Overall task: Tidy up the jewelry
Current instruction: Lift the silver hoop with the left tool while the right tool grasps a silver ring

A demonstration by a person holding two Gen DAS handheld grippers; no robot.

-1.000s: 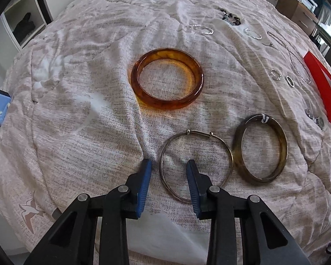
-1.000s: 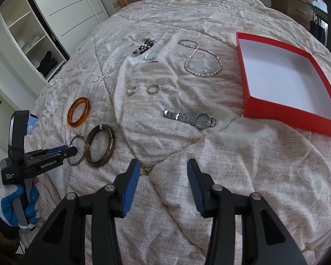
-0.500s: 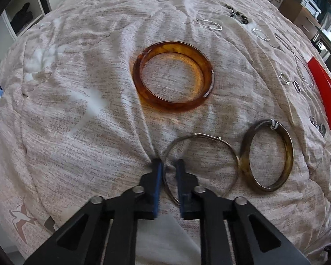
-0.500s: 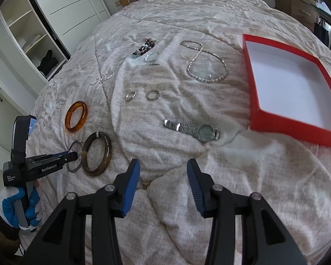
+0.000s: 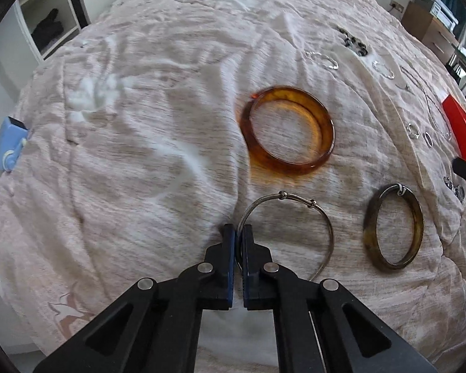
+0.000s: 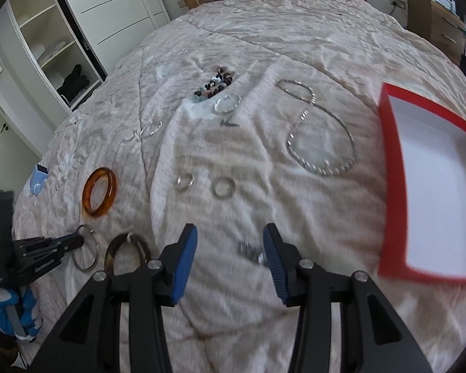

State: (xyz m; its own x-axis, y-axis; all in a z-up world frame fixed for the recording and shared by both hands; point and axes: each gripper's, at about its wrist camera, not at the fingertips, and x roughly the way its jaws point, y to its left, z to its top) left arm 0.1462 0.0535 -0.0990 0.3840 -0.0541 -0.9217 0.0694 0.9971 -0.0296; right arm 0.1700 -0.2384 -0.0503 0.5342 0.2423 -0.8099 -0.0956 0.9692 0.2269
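My left gripper (image 5: 238, 233) is shut on the near left rim of a thin silver bangle (image 5: 321, 217), which lies on the bed; both also show in the right wrist view, the gripper (image 6: 77, 240) and the bangle (image 6: 87, 267). An amber bangle (image 5: 287, 130) lies beyond it, a dark olive bangle (image 5: 393, 227) to its right. My right gripper (image 6: 230, 245) is open and empty above the quilt, with a silver watch (image 6: 248, 250) between its fingers. The open red box (image 6: 435, 186) sits to the right.
A silver chain necklace (image 6: 320, 130), two small rings (image 6: 202, 185), a clear bracelet (image 6: 226, 104) and a bead pile (image 6: 216, 85) lie farther up the quilt (image 6: 264, 31). A blue object (image 5: 9, 144) sits at the bed's left edge. Wardrobe shelves stand at left.
My left gripper closed from open onto the silver bangle's rim. The right gripper moved forward and down over the watch, staying open.
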